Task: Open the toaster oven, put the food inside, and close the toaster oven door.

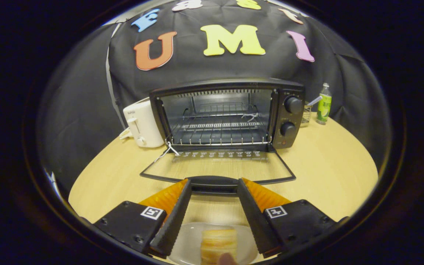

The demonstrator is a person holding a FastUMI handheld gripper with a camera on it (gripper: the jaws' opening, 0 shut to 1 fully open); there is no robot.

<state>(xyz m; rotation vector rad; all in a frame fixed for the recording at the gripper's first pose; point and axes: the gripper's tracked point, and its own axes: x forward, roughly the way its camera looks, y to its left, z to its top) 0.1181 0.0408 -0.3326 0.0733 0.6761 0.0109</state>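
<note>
Oven (226,114) door (217,167) already down flat on the table (326,173) — pick-up step judged in hand: gripper (214,186) wide open, nothing held, food (218,244) on plate (186,246) low between the fingers — descent and closure needed next.

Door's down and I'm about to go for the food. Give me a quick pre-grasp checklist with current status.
1. Toaster oven door fully open, lying flat on the table: ok.
2. Rack inside bare, room for the food: ok.
3. Gripper open, holding nothing: ok.
4. Food on the plate, between the fingers near their base: ok.
5. Fingertips at the door handle; contact or clearance: cannot tell.
6. White toaster and bottle beside the oven, off the path: ok.
</note>
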